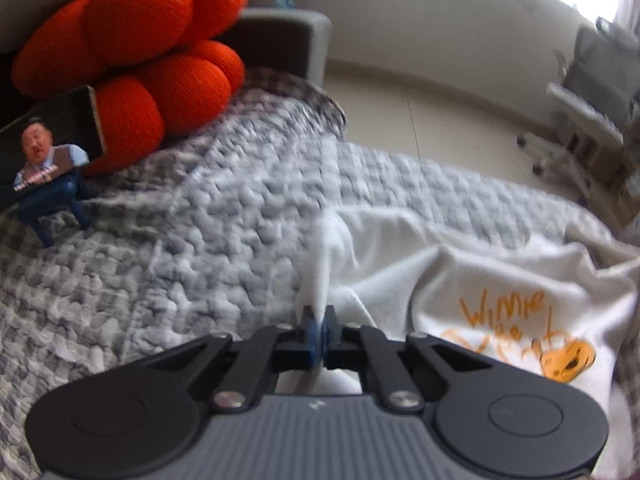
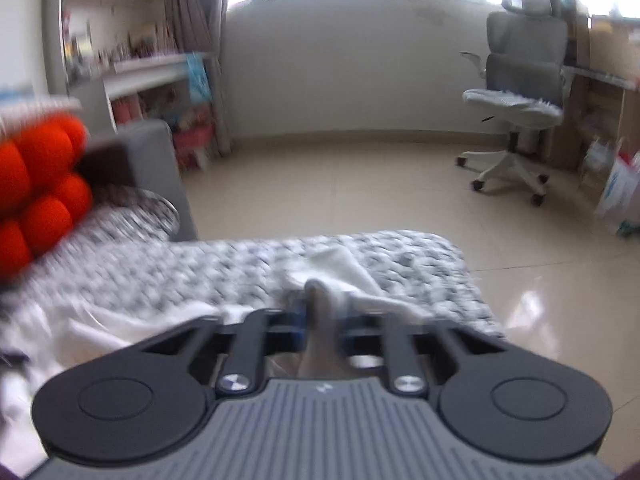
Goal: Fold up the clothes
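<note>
Left wrist view, nearest first: the left gripper (image 1: pixel 319 322) has its jaws pressed together on a pinched ridge of the white shirt (image 1: pixel 400 256), and the cloth rises from the blue pads in a narrow peak. Right of that, the shirt spreads crumpled over the grey-and-white quilt (image 1: pixel 200 248), with orange lettering and a yellow bear print (image 1: pixel 568 360) facing up near the right edge of the bed. Left of the gripper the quilt lies bare for a broad stretch, up to a small dark-blue stand (image 1: pixel 60 204) carrying a printed card and, behind it, an orange knot cushion (image 1: pixel 132 60) against the grey sofa arm (image 1: pixel 280 44). In the right wrist view the right gripper (image 2: pixel 322 320) is likewise closed on a fold of the shirt (image 2: pixel 340 272), close to the quilt's (image 2: pixel 420 264) far edge; motion blur hides finer detail. Beyond that edge lies open glossy tile floor (image 2: pixel 340 184), with a grey office chair (image 2: pixel 516 92) well apart by the window wall and shelves (image 2: pixel 132 60) to the left.
</note>
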A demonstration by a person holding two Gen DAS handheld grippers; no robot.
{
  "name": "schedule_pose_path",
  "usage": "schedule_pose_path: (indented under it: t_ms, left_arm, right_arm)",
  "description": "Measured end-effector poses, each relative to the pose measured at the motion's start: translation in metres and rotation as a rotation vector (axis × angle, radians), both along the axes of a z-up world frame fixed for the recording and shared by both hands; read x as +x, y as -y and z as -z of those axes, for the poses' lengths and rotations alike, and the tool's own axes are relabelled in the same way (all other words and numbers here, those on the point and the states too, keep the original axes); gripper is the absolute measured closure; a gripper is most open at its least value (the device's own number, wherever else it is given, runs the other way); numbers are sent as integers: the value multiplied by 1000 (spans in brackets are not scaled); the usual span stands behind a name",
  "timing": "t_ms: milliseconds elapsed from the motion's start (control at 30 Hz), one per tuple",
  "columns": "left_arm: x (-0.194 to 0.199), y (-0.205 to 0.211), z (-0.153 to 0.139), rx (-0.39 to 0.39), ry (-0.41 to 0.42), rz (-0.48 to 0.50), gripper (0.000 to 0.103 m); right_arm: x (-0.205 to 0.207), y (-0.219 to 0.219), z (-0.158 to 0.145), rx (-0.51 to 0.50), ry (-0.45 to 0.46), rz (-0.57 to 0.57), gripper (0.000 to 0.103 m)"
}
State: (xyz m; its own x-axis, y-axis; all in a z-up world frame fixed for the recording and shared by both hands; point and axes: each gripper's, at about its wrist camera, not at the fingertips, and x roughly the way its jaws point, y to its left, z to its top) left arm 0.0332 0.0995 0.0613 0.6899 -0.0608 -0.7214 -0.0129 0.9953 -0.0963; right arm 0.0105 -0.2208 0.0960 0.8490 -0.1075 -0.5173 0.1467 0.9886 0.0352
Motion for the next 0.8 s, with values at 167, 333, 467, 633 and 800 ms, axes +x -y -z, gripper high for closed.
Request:
schedule_pose_path:
  t_ms: [167,333,467,633,800]
  left_arm:
    - [-30,-26,-47,-85,253,-58,101]
    - [-20,-24,-32,9,179,-51,101]
    - [-6,-18,-12,65,50,-14,101]
    - [0,-14,0,86,-19,2,100]
    - [5,-14,3,38,-39,-21,89]
  right_arm:
    - [-39,10,-33,40,298,19,91]
    - [-31,4,-25,-31,192,-18,91]
    - [-12,-5,8,-121,-83,-102,91]
    - [-14,-9,27,-139,-235,-230,82]
    - [-27,2,6,91,-164,-382,75]
